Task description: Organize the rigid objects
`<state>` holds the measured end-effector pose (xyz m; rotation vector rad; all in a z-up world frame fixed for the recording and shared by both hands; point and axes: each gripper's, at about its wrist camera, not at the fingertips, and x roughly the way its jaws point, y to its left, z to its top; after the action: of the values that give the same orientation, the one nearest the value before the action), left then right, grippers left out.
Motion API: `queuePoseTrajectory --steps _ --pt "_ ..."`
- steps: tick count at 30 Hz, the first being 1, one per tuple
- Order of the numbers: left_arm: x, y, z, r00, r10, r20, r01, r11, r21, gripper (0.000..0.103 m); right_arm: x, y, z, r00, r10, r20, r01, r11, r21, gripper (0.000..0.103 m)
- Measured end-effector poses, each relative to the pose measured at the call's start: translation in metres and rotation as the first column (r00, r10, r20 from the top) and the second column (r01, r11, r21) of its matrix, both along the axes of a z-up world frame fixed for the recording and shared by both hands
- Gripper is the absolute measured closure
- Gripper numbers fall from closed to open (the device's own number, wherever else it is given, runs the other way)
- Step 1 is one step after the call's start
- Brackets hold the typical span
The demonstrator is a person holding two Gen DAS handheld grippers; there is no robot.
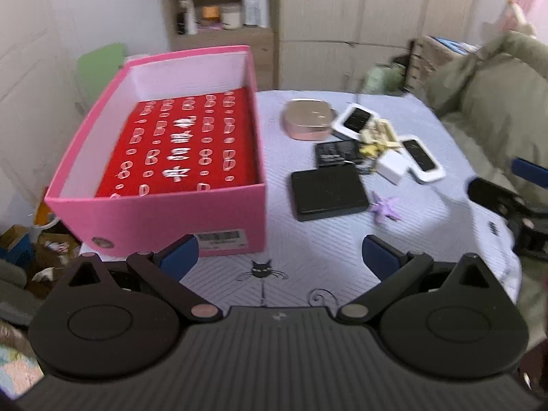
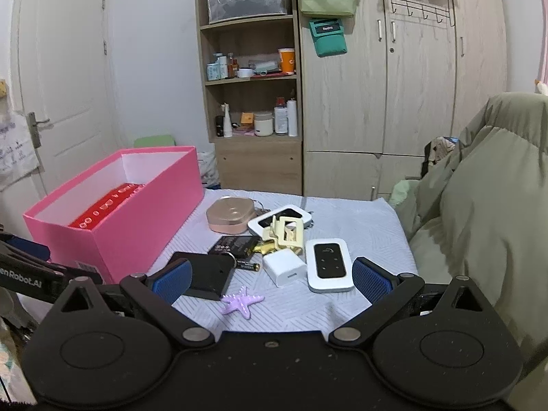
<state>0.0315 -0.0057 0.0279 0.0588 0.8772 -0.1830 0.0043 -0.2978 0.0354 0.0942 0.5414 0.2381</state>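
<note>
A pink box [image 1: 161,219] [image 2: 120,205] with a red printed packet [image 1: 181,144] inside stands on the table's left. To its right lie a rose-gold case [image 1: 308,118] [image 2: 231,219], two white pocket routers [image 1: 356,120] [image 1: 423,159] [image 2: 328,265], a cream hair claw [image 2: 287,233], a white charger [image 1: 394,167] [image 2: 284,267], a black flat case [image 1: 328,191] [image 2: 209,274], a battery [image 2: 248,266] and a purple starfish [image 1: 387,207] [image 2: 241,303]. My left gripper [image 1: 279,255] hovers open by the box's near corner. My right gripper [image 2: 272,279] is open over the starfish, holding nothing.
A pale quilted cloth [image 2: 359,226] covers the table. A green padded coat [image 2: 486,205] is heaped at the right edge. Behind stand a wooden shelf [image 2: 250,102] with bottles, wardrobes and a white door [image 2: 65,78]. Clutter lies on the floor at left [image 1: 20,250].
</note>
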Motion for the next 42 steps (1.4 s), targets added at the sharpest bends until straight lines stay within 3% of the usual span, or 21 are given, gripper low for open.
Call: queuePoseTrajectory --steps 4,7,10,13,17,20,23,25,27,30,35,37,42 --pt "0.008 0.004 0.013 0.994 -0.1 -0.045 0.1 0.995 0.003 0.0 0.008 -0.011 -0.001 0.995 0.053 0.084 -0.059 0.996 0.07 0.001" --pt "0.018 0.013 0.024 0.991 -0.12 -0.052 0.122 0.992 0.038 0.0 0.022 -0.012 0.0 0.994 0.069 0.09 -0.072 0.997 0.034 0.001" --pt "0.033 0.03 0.032 0.986 -0.134 -0.099 0.134 0.991 -0.002 0.001 0.04 -0.014 0.001 0.994 0.085 0.067 -0.086 0.996 0.007 0.001" --pt "0.047 0.045 0.039 0.979 -0.152 -0.134 0.149 0.988 -0.026 0.001 0.056 -0.02 0.003 0.993 0.118 0.005 -0.118 0.992 0.035 0.002" --pt "0.061 0.053 0.047 0.987 -0.123 -0.1 0.134 0.985 0.11 0.001 0.075 -0.026 -0.005 0.987 0.13 -0.091 -0.125 0.99 0.059 0.002" --pt "0.077 0.066 0.05 0.99 -0.092 -0.111 0.108 0.982 0.154 0.001 0.09 -0.032 -0.019 0.984 0.095 -0.152 -0.092 0.995 0.029 0.003" --pt "0.097 0.084 0.052 0.99 -0.05 -0.131 0.074 0.979 0.187 0.003 0.108 -0.041 -0.033 0.977 0.058 -0.207 -0.058 0.998 0.005 0.012" --pt "0.11 0.096 0.051 0.991 -0.024 -0.133 0.052 0.975 0.214 0.004 0.12 -0.046 -0.042 0.97 0.049 -0.24 -0.058 0.998 -0.034 0.032" --pt "0.123 0.108 0.048 0.991 0.0 -0.131 0.029 0.974 0.226 0.005 0.129 -0.048 -0.05 0.961 0.05 -0.273 -0.071 0.995 -0.069 0.036" --pt "0.143 0.125 0.043 0.99 0.033 -0.138 -0.002 0.975 0.22 0.011 0.142 -0.049 -0.059 0.949 0.047 -0.313 -0.08 0.992 -0.094 0.037" --pt "0.172 0.143 0.036 0.987 0.066 -0.147 -0.03 0.972 0.235 0.017 0.166 -0.052 -0.073 0.914 0.051 -0.402 -0.081 0.995 -0.058 0.04" --pt "0.182 0.15 0.033 0.985 0.072 -0.155 -0.033 0.969 0.246 0.027 0.173 -0.049 -0.078 0.9 0.057 -0.433 -0.088 0.995 -0.051 0.04" --pt "0.198 0.16 0.029 0.985 0.066 -0.16 -0.025 0.969 0.244 0.029 0.183 -0.041 -0.08 0.876 0.055 -0.48 -0.082 0.996 -0.036 0.039"
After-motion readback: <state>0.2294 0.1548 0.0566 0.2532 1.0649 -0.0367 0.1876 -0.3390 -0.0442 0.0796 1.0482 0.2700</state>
